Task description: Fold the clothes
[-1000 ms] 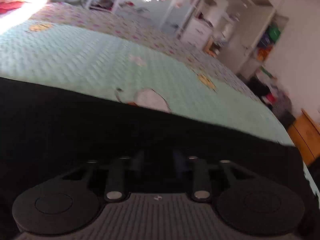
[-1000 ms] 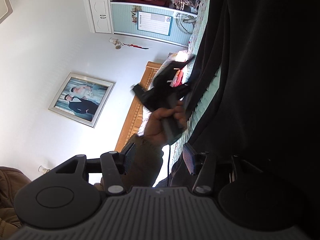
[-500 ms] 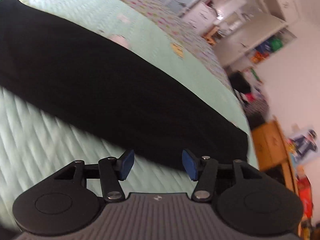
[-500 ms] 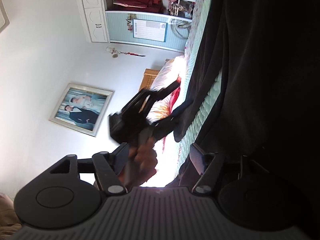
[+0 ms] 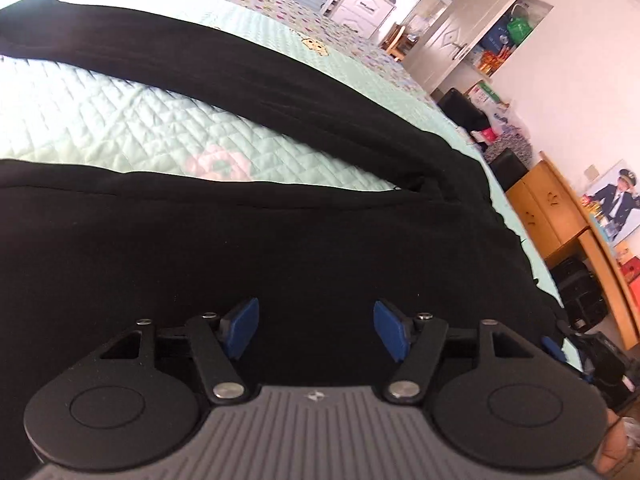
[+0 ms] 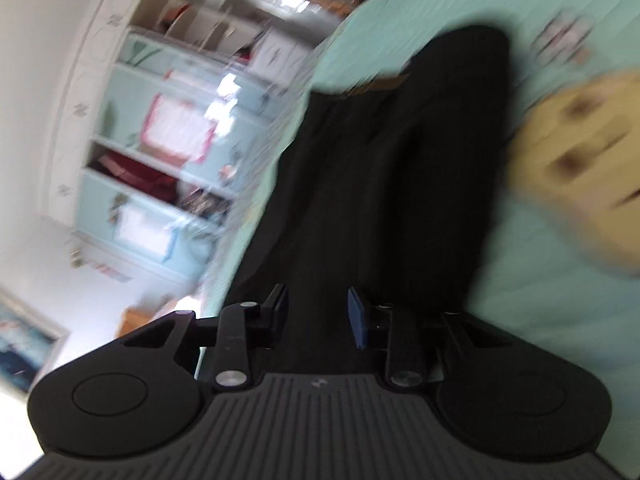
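Black trousers (image 5: 280,92) lie on a mint quilted bedspread (image 5: 100,120), the two legs spread apart and meeting at the right. My left gripper (image 5: 316,324) hovers over the near leg (image 5: 200,248). Its blue pads (image 5: 240,326) stand apart and its jaws are opening, with nothing gripped between them. The right wrist view is blurred. There my right gripper (image 6: 318,308) points along the black trousers (image 6: 380,180). Its jaws are closing, a gap still shows between the pads, and the dark cloth lies behind that gap.
A wooden cabinet (image 5: 560,216) and black bags (image 5: 580,288) stand beside the bed at the right. A white wardrobe (image 5: 460,28) is at the far end. The bedspread (image 6: 540,300) has a yellow cartoon print (image 6: 580,168). Pale blue shelving (image 6: 160,168) lines the wall.
The left gripper let go of the black cloth, opened and drew back, now over the near trouser leg. The right view swung from the wall and portrait to the bed, and its jaws narrowed.
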